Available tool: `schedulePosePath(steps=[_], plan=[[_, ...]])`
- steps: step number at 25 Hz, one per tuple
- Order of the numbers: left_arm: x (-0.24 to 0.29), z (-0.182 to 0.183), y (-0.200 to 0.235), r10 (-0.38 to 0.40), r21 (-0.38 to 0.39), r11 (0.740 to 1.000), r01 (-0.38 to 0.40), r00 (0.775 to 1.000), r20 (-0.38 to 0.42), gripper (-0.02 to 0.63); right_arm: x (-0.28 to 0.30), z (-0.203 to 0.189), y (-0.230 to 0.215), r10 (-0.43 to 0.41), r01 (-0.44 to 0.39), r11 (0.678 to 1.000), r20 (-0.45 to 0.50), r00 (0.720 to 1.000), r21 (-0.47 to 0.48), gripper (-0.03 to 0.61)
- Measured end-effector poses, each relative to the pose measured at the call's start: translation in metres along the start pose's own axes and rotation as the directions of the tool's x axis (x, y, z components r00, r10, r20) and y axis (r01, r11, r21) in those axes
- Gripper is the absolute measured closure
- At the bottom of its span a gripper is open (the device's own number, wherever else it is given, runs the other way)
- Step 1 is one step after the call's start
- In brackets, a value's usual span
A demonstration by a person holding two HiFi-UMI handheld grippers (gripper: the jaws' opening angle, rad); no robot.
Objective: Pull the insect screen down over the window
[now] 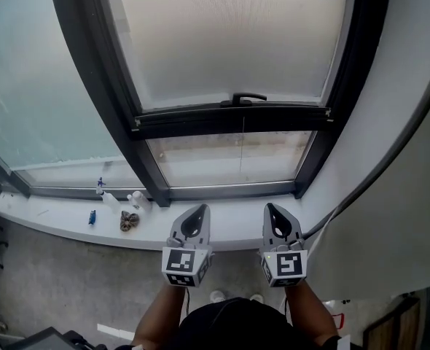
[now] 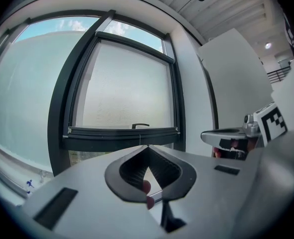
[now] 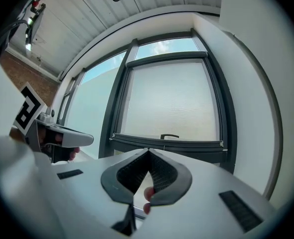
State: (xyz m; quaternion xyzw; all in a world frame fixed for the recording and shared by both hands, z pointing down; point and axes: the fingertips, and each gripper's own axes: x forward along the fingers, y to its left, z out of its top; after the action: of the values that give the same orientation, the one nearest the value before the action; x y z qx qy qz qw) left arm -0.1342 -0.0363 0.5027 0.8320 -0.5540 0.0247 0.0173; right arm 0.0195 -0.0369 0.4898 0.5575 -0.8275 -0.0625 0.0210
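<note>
Insect screen: covers most of the window; its dark bottom bar sits above a strip of bare glass.
Handling: mesh probably light and limp, bar stiff; I'd expect a spring pulling back.
Hold: handle mid-bar, or the thin cord beneath.
Left claw: together, empty, well short of the bar.
Right claw: likewise.
Hidden: the screen's top is cut off; bits on the sill are too small to name.
</note>
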Motion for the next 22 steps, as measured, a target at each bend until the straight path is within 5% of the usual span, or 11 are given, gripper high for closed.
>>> schedulePosePath(steps=[22], plan=[[0.004,-0.003,-0.020,0.040,0.020,0.999,-0.040,0.999,-0.009,0.611,-0.015,-0.006,-0.016,0.011,-0.011,1.000,0.008,1.000,0.015,0.577]])
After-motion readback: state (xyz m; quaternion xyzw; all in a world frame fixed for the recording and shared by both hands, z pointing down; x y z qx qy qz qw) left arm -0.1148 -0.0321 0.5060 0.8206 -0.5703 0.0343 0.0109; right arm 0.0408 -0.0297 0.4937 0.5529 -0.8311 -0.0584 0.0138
